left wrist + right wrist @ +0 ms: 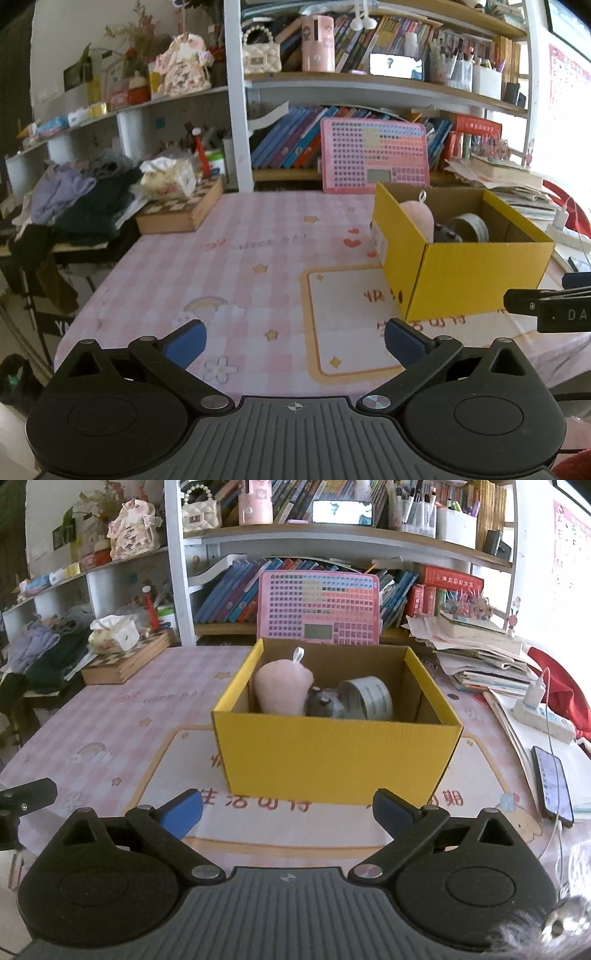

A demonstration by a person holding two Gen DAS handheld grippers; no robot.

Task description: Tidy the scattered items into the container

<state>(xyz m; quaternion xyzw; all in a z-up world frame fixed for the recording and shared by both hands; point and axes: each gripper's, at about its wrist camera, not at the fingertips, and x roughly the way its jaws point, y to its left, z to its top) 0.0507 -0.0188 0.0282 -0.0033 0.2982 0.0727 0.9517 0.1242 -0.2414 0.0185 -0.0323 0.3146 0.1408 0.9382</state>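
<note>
A yellow cardboard box [332, 753] stands on the pink checked tablecloth [110, 720]. It holds a pink plush pouch [282, 688], a small grey object [321, 703] and a roll of tape [369, 698]. My right gripper [288, 812] is open and empty, just in front of the box. My left gripper [295, 341] is open and empty, to the left of the box [469, 273], which shows at the right of its view. The pouch [419, 218] and tape roll [469, 227] show inside. The right gripper's tip [550, 306] shows at that view's right edge.
A pink keyboard toy [321, 607] leans on the bookshelf behind the box. A wooden chessboard box [181, 210] with a tissue pack and clothes lies at the far left. A phone [552, 782], power strip [543, 716] and paper stacks [480, 653] lie at the right.
</note>
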